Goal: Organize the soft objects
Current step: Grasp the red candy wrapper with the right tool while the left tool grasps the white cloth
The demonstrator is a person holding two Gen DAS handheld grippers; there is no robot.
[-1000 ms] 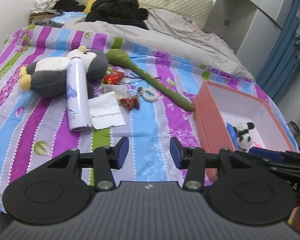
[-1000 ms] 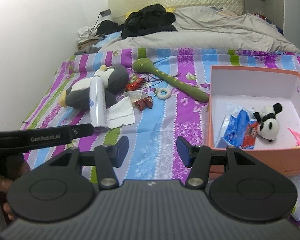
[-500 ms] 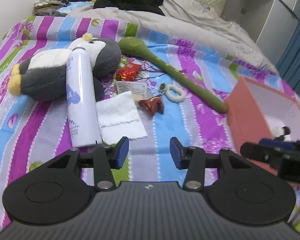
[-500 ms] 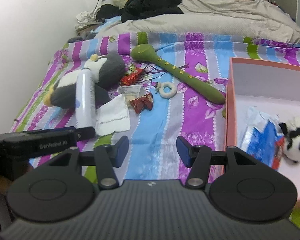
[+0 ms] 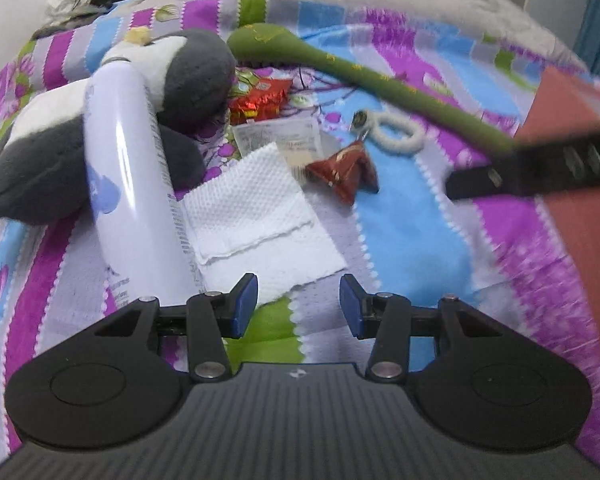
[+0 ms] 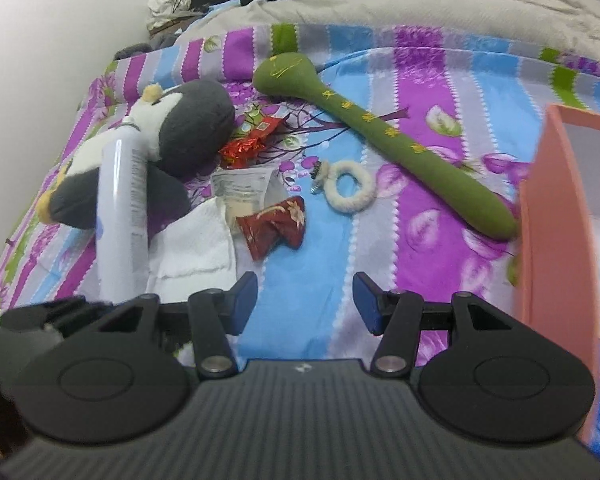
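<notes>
Hovering with fingers apart and empty, the left gripper (image 5: 299,300) sits over the tissue (image 5: 256,216) beside the bottle (image 5: 130,184); the right gripper (image 6: 305,300) likewise gapes empty, near the penguin (image 6: 180,128), green toy (image 6: 384,132) and box (image 6: 548,216).

**Both grippers hanging open and empty**

The left gripper (image 5: 299,302) is hanging low with its jaws spread wide, its blue-padded fingertips (image 5: 245,299) well apart and gripping nothing. The right gripper (image 6: 305,303) is hanging in much the same pose, its jaws likewise parted wide and its blue pads (image 6: 367,305) closing on nothing. In the left wrist view, the right gripper's black body is reaching in from the right edge as a blurred bar. In the right wrist view, part of the left gripper's dark body is showing at the lower left edge, beside the right gripper's own frame.
</notes>
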